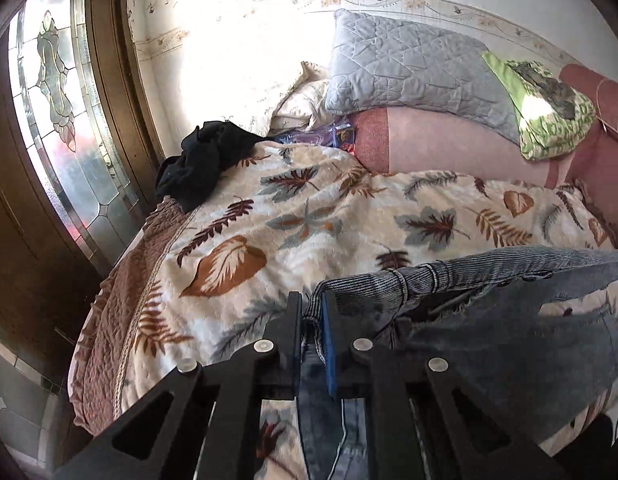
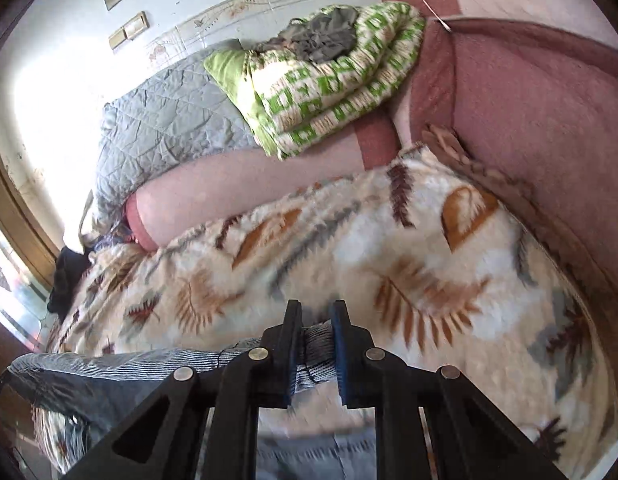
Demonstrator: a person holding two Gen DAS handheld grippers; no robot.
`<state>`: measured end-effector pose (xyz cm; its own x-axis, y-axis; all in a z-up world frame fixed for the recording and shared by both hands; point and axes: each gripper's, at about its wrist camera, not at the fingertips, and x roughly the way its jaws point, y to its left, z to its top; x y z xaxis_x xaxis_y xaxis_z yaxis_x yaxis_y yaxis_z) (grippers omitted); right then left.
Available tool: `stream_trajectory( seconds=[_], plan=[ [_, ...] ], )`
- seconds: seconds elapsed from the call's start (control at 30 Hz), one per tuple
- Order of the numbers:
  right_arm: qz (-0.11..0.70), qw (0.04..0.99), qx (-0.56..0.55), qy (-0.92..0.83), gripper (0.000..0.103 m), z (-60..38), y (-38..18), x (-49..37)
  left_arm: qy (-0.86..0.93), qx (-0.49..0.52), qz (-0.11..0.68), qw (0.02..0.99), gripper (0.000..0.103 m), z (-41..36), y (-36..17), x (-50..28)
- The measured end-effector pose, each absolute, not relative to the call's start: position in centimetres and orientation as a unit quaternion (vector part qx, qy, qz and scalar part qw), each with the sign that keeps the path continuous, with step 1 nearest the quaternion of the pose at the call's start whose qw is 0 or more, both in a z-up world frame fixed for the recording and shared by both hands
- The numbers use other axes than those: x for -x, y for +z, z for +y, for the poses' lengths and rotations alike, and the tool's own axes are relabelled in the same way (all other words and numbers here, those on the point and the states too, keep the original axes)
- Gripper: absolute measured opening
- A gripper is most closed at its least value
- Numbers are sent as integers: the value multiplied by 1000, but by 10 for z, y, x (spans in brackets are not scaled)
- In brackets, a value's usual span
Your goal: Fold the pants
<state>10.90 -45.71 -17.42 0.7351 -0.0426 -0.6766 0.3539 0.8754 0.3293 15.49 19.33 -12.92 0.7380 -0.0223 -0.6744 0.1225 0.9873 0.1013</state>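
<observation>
The pants (image 1: 461,280) are grey-blue corduroy jeans. I hold them by the waistband, stretched between both grippers above a leaf-patterned blanket (image 1: 293,216) on a bed. My left gripper (image 1: 311,304) is shut on one end of the waistband, and the rest hangs to its right and below. My right gripper (image 2: 316,314) is shut on the other end of the pants (image 2: 121,364), which stretch off to its left and hang down below the fingers. The legs are mostly hidden under the grippers.
A black garment (image 1: 201,160) lies at the blanket's far left corner by a glass door (image 1: 65,120). A grey quilted pillow (image 1: 409,68) and a folded green-and-white blanket (image 2: 329,84) rest at the head. A pink padded headboard (image 2: 541,120) runs along the right.
</observation>
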Motion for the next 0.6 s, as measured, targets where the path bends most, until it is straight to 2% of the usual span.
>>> stream_trajectory(
  seconds=[0.13, 0.33, 0.37, 0.47, 0.5, 0.6],
  plan=[
    [386, 889, -223, -110, 16, -454, -215, -46, -47, -109, 389, 913, 9, 192, -161, -98],
    [496, 829, -238, -99, 17, -453, -294, 14, -35, -148, 493, 857, 12, 195, -218, -66],
    [511, 821, -234, -103, 23, -455, -302, 20, -25, -153, 498, 853, 13, 197, -222, -62],
    [494, 829, -233, -123, 59, -468, -296, 35, -2, -148, 492, 858, 13, 207, -214, -54],
    [477, 836, -235, -136, 63, -472, -289, 37, 5, -150, 485, 861, 13, 210, -209, -52],
    [441, 854, -241, -135, 63, -480, -268, 31, 17, -133, 470, 873, 13, 217, -191, -52]
  ],
)
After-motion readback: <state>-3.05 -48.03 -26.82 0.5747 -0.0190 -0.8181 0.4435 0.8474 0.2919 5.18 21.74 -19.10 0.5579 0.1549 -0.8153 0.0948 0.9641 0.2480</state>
